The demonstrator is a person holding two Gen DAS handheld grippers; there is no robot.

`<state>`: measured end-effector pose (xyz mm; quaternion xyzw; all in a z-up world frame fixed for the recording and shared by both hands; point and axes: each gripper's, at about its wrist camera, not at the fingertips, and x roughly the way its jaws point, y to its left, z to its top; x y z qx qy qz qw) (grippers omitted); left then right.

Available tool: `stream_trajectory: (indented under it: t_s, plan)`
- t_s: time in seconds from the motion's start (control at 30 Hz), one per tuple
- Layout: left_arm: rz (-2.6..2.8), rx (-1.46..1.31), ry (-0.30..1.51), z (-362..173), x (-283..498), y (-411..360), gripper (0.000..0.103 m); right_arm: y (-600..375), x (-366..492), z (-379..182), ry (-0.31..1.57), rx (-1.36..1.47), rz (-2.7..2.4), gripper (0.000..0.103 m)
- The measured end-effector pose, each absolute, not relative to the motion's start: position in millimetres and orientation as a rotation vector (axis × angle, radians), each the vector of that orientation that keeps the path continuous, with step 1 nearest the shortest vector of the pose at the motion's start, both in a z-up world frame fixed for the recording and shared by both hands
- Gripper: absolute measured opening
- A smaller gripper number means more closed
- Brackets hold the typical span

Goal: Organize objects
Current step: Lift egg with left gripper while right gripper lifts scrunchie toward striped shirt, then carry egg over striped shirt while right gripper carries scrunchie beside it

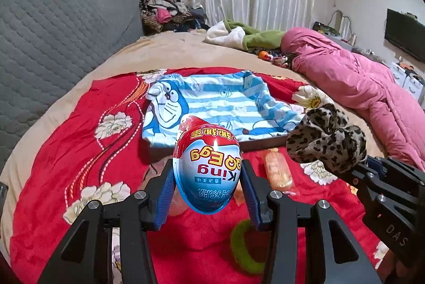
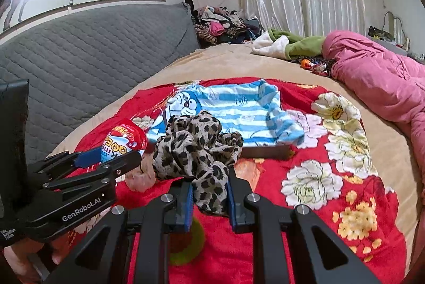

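Note:
My left gripper is shut on a red, white and blue toy egg, held above the red floral blanket. It also shows in the right wrist view at the left, with the egg. My right gripper is shut on a leopard-print scrunchie, seen in the left wrist view at the right. A blue striped cartoon-cat cloth lies over a flat dark box ahead of both. A green ring and an orange wrapped snack lie on the blanket below.
A pink quilt runs along the right of the bed. A grey quilted headboard stands at the left. Green and white clothes and small toys lie at the far side, with a clothes pile beyond.

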<state>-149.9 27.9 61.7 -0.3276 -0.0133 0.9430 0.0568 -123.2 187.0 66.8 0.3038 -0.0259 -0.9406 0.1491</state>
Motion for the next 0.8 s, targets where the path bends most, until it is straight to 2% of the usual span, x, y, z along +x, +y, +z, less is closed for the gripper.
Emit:
stream_trajectory:
  t_s: [0.8]
  plan:
    - [2.885, -0.958, -0.008, 80, -213, 28, 0.049, 180, -183, 95, -0.094, 0.793, -2.708, 0.020]
